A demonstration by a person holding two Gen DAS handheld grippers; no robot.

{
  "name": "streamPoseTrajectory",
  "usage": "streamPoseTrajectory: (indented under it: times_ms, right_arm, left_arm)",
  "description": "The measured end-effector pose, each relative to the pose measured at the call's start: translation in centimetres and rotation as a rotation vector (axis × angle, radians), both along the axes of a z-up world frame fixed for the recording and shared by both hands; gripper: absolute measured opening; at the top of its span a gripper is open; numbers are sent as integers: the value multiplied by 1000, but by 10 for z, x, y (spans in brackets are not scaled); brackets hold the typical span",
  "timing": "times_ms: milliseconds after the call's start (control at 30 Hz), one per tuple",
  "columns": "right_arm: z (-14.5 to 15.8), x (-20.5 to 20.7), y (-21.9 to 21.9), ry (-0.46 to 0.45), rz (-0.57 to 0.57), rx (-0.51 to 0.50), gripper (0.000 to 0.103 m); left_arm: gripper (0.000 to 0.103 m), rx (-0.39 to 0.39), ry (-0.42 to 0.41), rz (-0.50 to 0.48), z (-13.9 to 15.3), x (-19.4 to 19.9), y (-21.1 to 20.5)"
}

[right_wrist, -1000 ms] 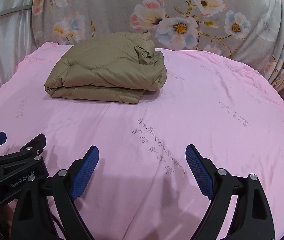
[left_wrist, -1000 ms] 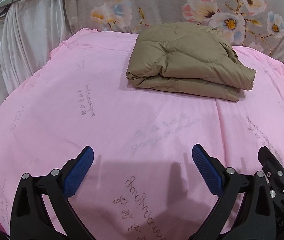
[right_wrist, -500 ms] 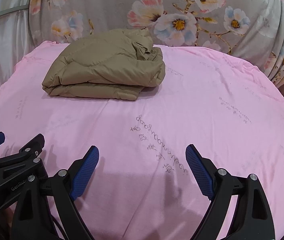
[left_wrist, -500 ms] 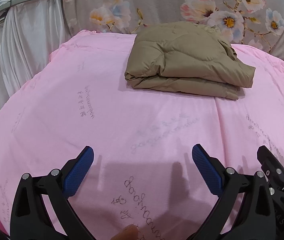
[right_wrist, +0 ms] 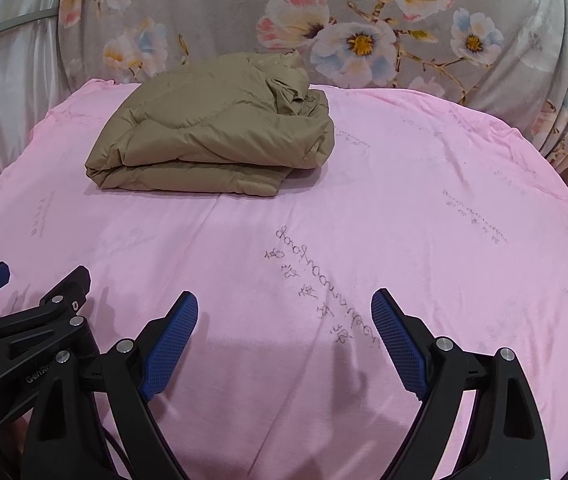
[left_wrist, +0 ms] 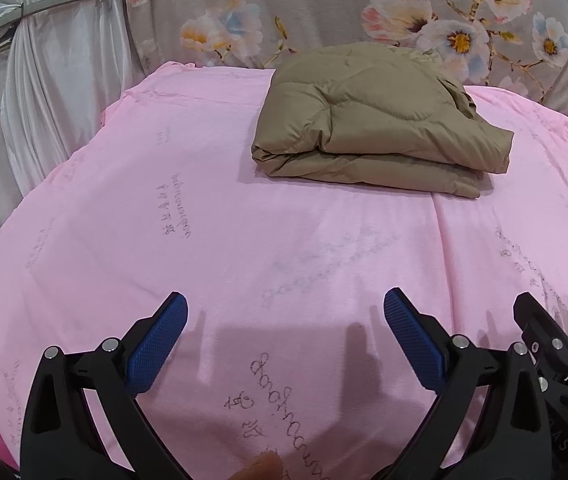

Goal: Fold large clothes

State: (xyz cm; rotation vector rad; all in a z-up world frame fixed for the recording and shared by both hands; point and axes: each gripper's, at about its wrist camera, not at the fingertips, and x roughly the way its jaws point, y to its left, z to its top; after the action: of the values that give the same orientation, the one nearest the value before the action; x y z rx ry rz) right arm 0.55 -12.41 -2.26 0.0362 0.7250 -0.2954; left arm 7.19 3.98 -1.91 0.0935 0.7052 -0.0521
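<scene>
The left gripper [left_wrist: 284,320] has its jaws spread wide and holds nothing; between its blue pads [left_wrist: 156,344] only the pink sheet [left_wrist: 244,208] is seen. The right gripper [right_wrist: 284,324] is the same: jaws wide apart, nothing between them. The two grippers are side by side, low over the near part of the sheet, and each one shows at the edge of the other's view. Both point toward the far end of the bed.

There lies the jacket [left_wrist: 368,124], an olive padded garment. It is folded into a thick, compact bundle of several layers, and it rests on the sheet near the floral cloth [right_wrist: 324,8] that hangs behind the bed. It is well apart from both grippers. From the right wrist view, the far right corner of the bundle looks a little crumpled, with some fabric bunched on top. A white curtain [left_wrist: 44,80] hangs at the left of the bed.

Judging from this, the folding step seems finished or almost finished, since the garment is already a neat stack and no gripper touches it. If anything remains, the next move would be to reach forward over the sheet to the bundle, and to press or tuck the crumpled corner. For this the jaws must close on the loose fabric only, because a grip on the whole stack may pull the layers open.
</scene>
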Motion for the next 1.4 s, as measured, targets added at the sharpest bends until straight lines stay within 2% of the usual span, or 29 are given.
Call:
streamPoseTrajectory:
  times_ms: [1400]
  right_arm:
    - [-1, 1, 0, 2, -2, 2, 86]
  left_arm:
    - [95, 7, -5, 2, 1, 1, 0]
